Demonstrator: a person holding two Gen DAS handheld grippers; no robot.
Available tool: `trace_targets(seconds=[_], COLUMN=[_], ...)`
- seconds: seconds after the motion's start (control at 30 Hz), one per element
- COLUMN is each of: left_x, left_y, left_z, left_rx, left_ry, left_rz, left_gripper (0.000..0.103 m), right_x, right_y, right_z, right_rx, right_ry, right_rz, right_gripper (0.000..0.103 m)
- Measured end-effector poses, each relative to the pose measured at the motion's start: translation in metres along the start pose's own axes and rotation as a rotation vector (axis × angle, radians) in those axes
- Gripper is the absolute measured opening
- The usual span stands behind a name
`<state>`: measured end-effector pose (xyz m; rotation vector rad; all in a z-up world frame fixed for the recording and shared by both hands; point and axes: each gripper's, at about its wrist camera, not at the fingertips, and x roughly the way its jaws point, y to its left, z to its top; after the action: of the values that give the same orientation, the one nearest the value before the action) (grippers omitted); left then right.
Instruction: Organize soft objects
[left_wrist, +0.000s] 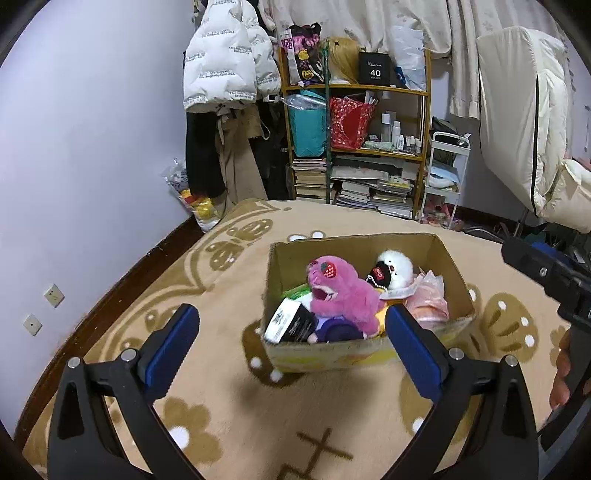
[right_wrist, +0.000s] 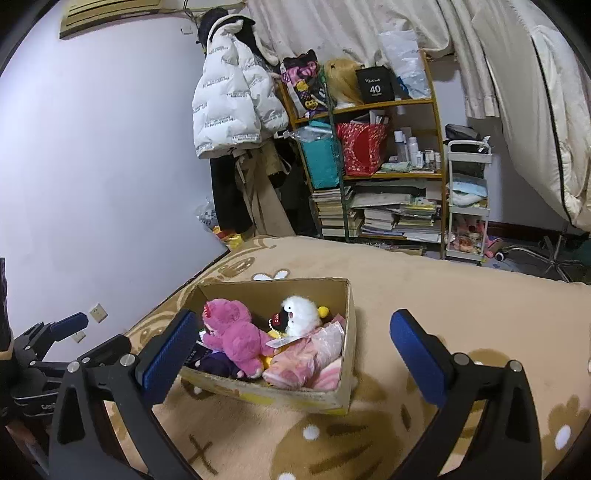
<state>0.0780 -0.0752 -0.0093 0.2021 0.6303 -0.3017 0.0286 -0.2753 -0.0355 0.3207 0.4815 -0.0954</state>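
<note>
An open cardboard box (left_wrist: 448, 264) sits on a beige patterned blanket (left_wrist: 258, 424). In it lie a pink plush bear (left_wrist: 343, 295), a white fluffy plush (left_wrist: 397, 267), a pink wrapped soft item (left_wrist: 428, 302), a dark purple plush (left_wrist: 338, 332) and a black-and-white carton (left_wrist: 291, 321). My left gripper (left_wrist: 291, 325) is open and empty, just before the box's near side. In the right wrist view the box (right_wrist: 347, 347) with the pink bear (right_wrist: 236, 336) and white plush (right_wrist: 301, 314) lies ahead to the left. My right gripper (right_wrist: 293, 330) is open and empty, level with the box's near right corner.
A wooden shelf (left_wrist: 424, 110) with books, bags and bottles stands behind the bed. A white puffer jacket (left_wrist: 221, 66) hangs to its left. A white trolley (right_wrist: 467, 206) stands at the right. A lilac wall (left_wrist: 74, 147) runs along the bed's left edge.
</note>
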Motion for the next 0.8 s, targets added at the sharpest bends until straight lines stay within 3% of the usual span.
trace_targets(seconds=[0.57,0.8], left_x=[-0.099,-0.114], left_y=[0.034,0.044], left_z=[-0.030,-0.041], left_rx=[0.036,0.017], left_ry=[-0.083,-0.104], left_rz=[0.063,0.070], left_gripper=[0.100,0.100], right_x=[-0.089,-0.104], right_y=[0.023,0.034], right_z=[-0.021,-0.033], right_rx=[-0.055,-0.088], right_ry=[-0.098,-0.094], right_rz=[-0.048,-0.060], right_gripper=[0.103,0.103])
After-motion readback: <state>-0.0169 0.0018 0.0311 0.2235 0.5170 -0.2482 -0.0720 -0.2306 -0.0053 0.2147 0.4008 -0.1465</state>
